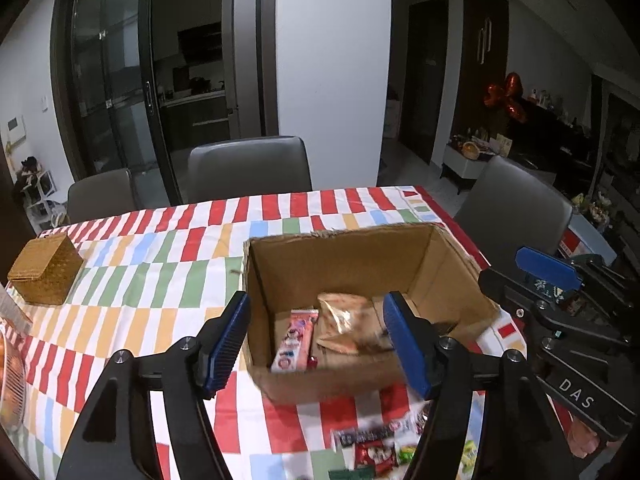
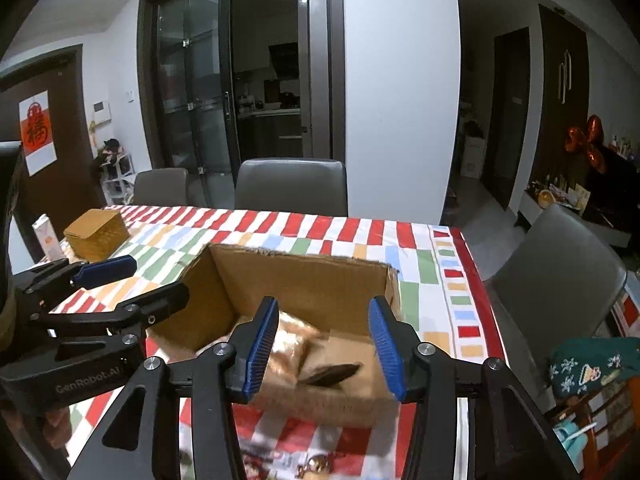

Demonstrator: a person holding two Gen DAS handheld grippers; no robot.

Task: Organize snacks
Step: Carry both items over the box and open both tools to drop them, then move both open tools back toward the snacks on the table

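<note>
From the left wrist view, the left gripper [image 1: 316,344] hangs over the near left side of an open cardboard box [image 1: 360,268] that stands on a bench covered with a striped tablecloth [image 1: 160,256]. Its jaws stand apart and hold nothing; the pads frame the box's inside without touching anything. In the box lie a pink-and-white snack packet [image 1: 294,340] against the left wall and a tan crinkled snack bag [image 1: 348,324], blurred, just beside it toward the middle. More small snack packets [image 1: 376,444] lie on the cloth in front of the box, near the bottom edge. A woven basket box [image 1: 46,268] sits well apart on the left of the bench. The right gripper [image 1: 560,280] shows at the right, beside the box's right wall. Grey chairs [image 1: 248,168] stand behind the bench.

From the right wrist view, the right gripper [image 2: 324,348] is over the near side of the same cardboard box [image 2: 304,276], its jaws parted with nothing pressed between them. Below and between the pads, a dark slim packet [image 2: 332,374], blurred, is in the box by its near wall, and the tan snack bag [image 2: 290,344] lies to its left. The left gripper [image 2: 120,280] reaches in from the left by the box's left wall. The basket box [image 2: 98,234] sits far left on the bench. Blurred packets [image 2: 304,464] lie on the cloth at the bottom edge.
</note>
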